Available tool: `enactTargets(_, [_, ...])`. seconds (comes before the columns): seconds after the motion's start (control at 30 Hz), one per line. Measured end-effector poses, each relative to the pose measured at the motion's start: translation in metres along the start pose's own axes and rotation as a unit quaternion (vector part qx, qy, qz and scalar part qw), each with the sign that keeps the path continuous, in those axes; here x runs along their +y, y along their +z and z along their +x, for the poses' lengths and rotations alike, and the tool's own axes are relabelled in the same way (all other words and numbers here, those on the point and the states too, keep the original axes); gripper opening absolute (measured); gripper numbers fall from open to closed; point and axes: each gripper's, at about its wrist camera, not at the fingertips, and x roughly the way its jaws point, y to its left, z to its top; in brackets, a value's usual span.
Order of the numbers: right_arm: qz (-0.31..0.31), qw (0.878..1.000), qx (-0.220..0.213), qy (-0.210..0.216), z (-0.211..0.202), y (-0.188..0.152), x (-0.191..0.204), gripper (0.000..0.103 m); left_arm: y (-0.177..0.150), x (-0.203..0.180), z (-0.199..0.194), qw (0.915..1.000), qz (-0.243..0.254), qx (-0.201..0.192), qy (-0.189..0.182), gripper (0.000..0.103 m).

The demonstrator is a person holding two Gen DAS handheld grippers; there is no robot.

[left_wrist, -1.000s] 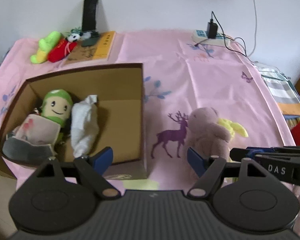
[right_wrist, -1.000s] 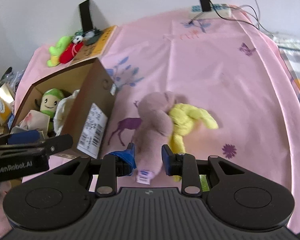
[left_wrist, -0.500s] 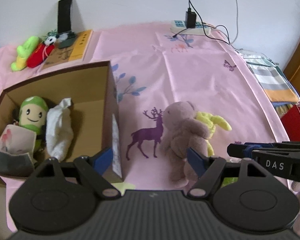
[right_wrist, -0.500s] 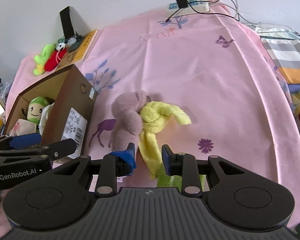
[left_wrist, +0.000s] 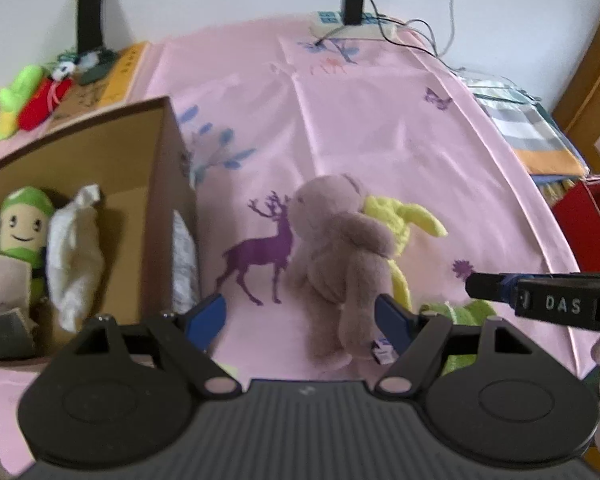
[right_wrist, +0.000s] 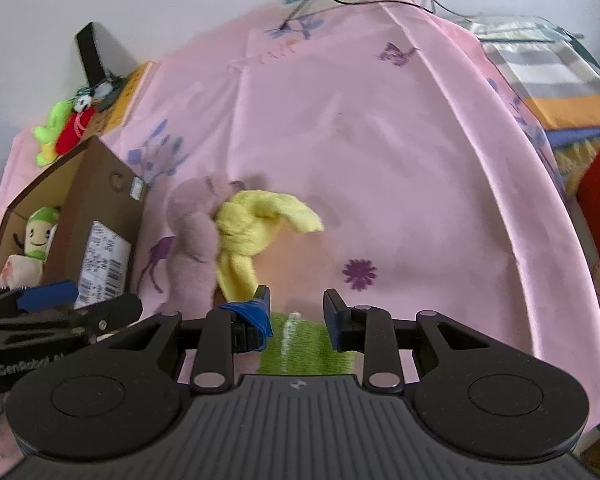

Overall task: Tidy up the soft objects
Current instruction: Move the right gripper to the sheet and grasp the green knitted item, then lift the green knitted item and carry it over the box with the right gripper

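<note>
Two grippers open, nothing gripped: left gripper wide, right gripper narrower. Straddle teddy bear, pinch its body, avoid yellow cloth, carry to box.

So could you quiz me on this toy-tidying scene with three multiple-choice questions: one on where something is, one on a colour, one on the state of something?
1. Where is the smiling green-capped doll?
A. Inside the cardboard box
B. On the pink sheet by the power strip
C. Between the right gripper's fingers

2. What colour is the cloth lying against the brown teddy bear?
A. Red
B. Yellow
C. Blue

3. How is the left gripper?
A. Shut on the bear
B. Shut on nothing
C. Open, its fingers either side of the bear's lower body

Answers: 1 A, the doll sits in the box beside a white cloth. 2 B, it is plainly yellow. 3 C, the blue pads stand wide apart.
</note>
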Motion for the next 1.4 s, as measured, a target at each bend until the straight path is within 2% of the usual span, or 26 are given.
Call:
enactTargets(0.2, [0.028,1.000,0.008,-0.012,0.004,0.000,-0.023,0.012,0.000,-0.007,0.002,0.9990,0.016,-0.012,-0.039,0.077])
enactTargets(0.33, [0.049,0.999,0.023,-0.001,0.006,-0.002,-0.040,0.012,-0.005,-0.025,-0.006,0.9918,0.061,-0.029,-0.109,0.077])
enactTargets(0.4, [0.058,0.998,0.033,0.007,0.008,-0.003,-0.047,0.012,-0.009,-0.037,-0.004,0.9865,0.082,-0.023,-0.140,0.077])
enactTargets(0.57, [0.074,0.995,0.055,0.045,0.008,-0.007,-0.056,0.012,-0.020,-0.060,0.013,0.9753,0.119,0.018,-0.185,0.077])
enactTargets(0.73, [0.061,0.993,0.079,0.063,0.016,-0.012,-0.051,0.012,-0.030,-0.072,0.038,0.9701,0.138,0.049,-0.194,0.077])
enactTargets(0.9, [0.060,0.992,0.088,0.064,0.023,-0.016,-0.049,0.013,-0.035,-0.079,0.056,0.9700,0.145,0.050,-0.189,0.073])
enactTargets(0.97, [0.068,0.992,0.089,0.065,0.026,-0.018,-0.050,0.013,-0.037,-0.084,0.061,0.9676,0.150,0.055,-0.195,0.060])
enactTargets(1.1, [0.087,0.989,0.090,0.079,0.029,-0.023,-0.053,0.012,-0.039,-0.085,0.064,0.9675,0.145,0.052,-0.200,0.053])
enactTargets(1.23, [0.089,0.989,0.084,0.089,0.023,-0.026,-0.052,0.010,-0.040,-0.085,0.059,0.9628,0.151,0.046,-0.219,0.039])
enactTargets(1.4, [0.083,0.991,0.065,0.085,0.008,-0.027,-0.052,0.008,-0.039,-0.086,0.048,0.9567,0.159,0.030,-0.242,0.035])
